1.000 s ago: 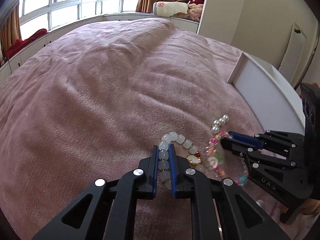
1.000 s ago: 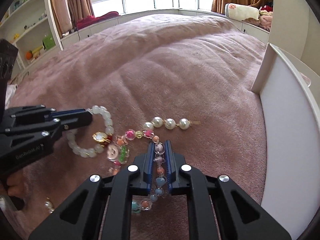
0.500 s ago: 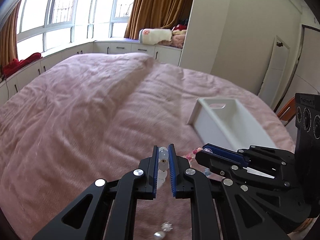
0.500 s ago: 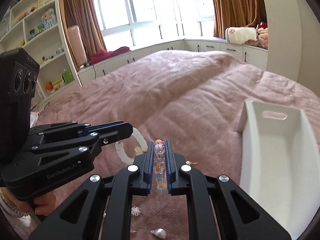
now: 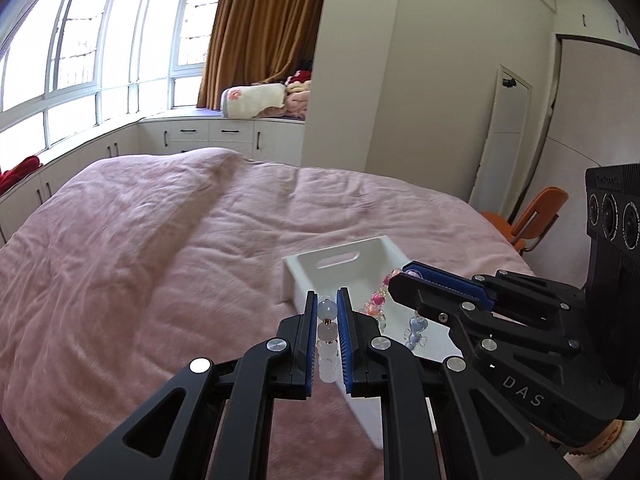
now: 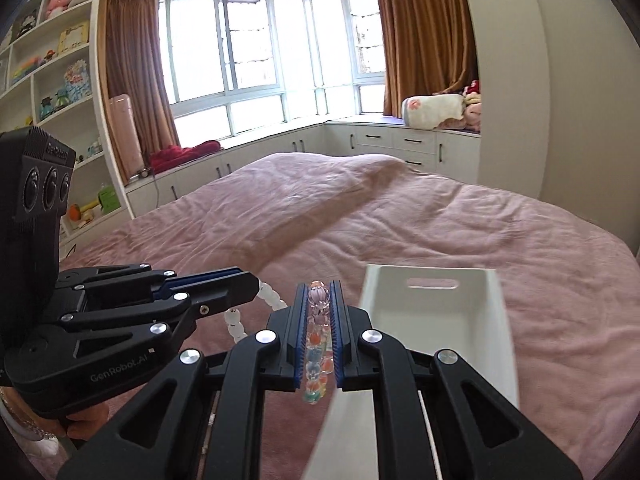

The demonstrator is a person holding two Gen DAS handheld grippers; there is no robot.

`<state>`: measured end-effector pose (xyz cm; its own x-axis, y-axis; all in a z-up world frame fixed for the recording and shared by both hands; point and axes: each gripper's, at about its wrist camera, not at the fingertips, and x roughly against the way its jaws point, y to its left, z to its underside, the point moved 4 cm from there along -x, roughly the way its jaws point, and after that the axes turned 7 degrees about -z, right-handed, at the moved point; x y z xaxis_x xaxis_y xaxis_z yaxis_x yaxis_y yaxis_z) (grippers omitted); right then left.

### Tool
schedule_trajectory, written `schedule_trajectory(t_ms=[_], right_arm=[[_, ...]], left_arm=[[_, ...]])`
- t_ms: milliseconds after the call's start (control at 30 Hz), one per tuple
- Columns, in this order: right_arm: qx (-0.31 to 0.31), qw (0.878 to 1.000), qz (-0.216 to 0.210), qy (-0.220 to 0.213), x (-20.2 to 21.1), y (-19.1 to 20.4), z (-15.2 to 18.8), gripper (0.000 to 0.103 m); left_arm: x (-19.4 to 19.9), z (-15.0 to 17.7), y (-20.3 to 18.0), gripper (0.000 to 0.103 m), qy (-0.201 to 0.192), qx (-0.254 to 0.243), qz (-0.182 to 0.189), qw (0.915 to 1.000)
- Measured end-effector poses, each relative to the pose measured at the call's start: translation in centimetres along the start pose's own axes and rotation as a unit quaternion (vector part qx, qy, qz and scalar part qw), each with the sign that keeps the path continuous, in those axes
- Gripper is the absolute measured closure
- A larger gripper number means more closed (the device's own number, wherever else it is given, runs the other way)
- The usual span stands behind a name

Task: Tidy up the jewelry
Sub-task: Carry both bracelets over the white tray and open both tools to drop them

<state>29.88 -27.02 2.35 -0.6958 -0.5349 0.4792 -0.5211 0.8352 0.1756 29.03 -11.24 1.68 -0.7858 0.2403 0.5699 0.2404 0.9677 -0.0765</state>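
Left gripper (image 5: 327, 310) clamps white bracelet (image 5: 327, 344), right gripper (image 6: 319, 296) clamps colourful bracelet (image 6: 316, 356), beside white tray (image 6: 432, 320)

Home bedroom, pink bed (image 5: 168, 248), curtains (image 6: 420, 36)

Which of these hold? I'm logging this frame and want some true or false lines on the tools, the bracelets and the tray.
1. The left tool is shut on a white bracelet. True.
2. The right tool is open and holds nothing. False: it is shut on a colourful bracelet.
3. The white tray rests on the pink blanket. True.
4. The tray is full of jewelry. False: the part of its inside that shows in the right wrist view is bare.
5. The colourful bracelet lies flat on the blanket. False: it hangs from the right tool, over the tray in the left wrist view.
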Motion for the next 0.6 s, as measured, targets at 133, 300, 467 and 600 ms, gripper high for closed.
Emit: schedule_trajectory(t_ms=[133, 300, 467, 600], right_arm=[[-0.008, 1.0, 0.019, 0.004, 1.2, -2.9, 0.5, 0.092], [-0.028, 0.999, 0.032, 0.016, 1.6, -5.9, 2.2, 0.092], [-0.043, 0.998, 0.035, 0.033, 1.1, -7.8, 4.2, 0.092], [-0.053, 0.997, 0.036, 0.052, 0.6, -9.0, 6.0, 0.092]], left_arm=[[-1.9, -0.8, -2.9, 0.088, 0.011, -0.006, 0.015, 0.9998], [-5.6, -1.1, -5.3, 0.088, 0.041, -0.002, 0.025, 0.9988], [-9.6, -0.9, -7.1, 0.088, 0.06, -0.005, 0.027, 0.9978], [-13.2, -0.2, -8.3, 0.088, 0.08, -0.015, 0.02, 0.9964]])
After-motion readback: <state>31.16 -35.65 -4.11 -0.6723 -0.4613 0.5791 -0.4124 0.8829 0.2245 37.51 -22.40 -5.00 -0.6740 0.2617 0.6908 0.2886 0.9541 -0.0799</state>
